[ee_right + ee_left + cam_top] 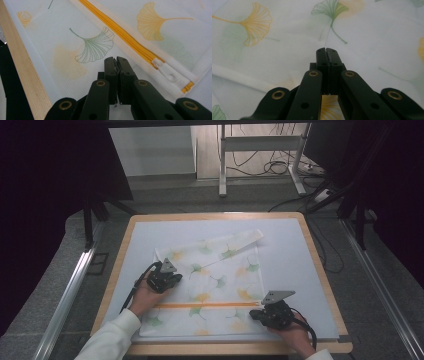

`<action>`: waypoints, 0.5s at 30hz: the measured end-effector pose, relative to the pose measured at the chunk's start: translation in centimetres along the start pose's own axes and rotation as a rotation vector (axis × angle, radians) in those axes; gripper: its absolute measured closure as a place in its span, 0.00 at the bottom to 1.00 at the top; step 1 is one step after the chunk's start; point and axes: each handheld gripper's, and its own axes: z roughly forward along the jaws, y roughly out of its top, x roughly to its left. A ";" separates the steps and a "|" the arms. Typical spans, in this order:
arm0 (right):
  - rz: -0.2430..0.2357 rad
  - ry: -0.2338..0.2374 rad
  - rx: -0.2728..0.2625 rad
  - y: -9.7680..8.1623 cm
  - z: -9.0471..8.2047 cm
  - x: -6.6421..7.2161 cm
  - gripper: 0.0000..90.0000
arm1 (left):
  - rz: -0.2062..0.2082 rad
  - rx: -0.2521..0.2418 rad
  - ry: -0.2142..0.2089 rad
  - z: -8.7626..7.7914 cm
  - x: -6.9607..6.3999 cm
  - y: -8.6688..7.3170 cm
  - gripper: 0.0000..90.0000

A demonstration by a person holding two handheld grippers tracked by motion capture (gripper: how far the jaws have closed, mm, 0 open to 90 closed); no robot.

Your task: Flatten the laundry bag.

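cloth bag with leaf pictures lies flat on a pale mat on the wooden bench. it sits in the middle of the mat, toward the near side. the bag is white with yellow and green fan-shaped leaves on it. a yellow zipper runs across the bag from left to right, close to the near edge. the far part of the bag is folded over, so a strip of it points to the far right.

left tongs are over the left part of the bag, and a hand in a white sleeve holds them. in the left gripper view the left tongs have both jaws pressed together. the tips sit low over the cloth, and i cannot tell if any cloth is pinched between them.

right tongs are at the near right corner of the bag, just beside the right end of the zipper. in the right gripper view the right tongs have their jaws together too, with just a thin crack between them. they are right over the cloth, and i cannot tell if they pinch it. the white zipper pull lies just to the right of the tips, near the end of the yellow zipper. the wooden bench edge shows at the left.
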 end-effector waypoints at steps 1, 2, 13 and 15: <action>0.000 -0.001 0.000 0.0 0.0 0.0 0.96 | 0.000 -0.001 0.002 0.0 0.1 0.0 1.00; 0.000 -0.002 0.000 0.0 0.0 0.0 0.96 | 0.000 -0.002 0.017 0.1 0.2 0.1 1.00; 0.001 0.000 -0.002 0.0 0.0 0.0 0.96 | -0.049 -0.013 0.044 1.3 2.8 0.8 1.00; 0.002 0.001 -0.002 0.0 0.0 0.0 0.96 | -0.058 -0.016 0.054 1.6 3.3 1.0 1.00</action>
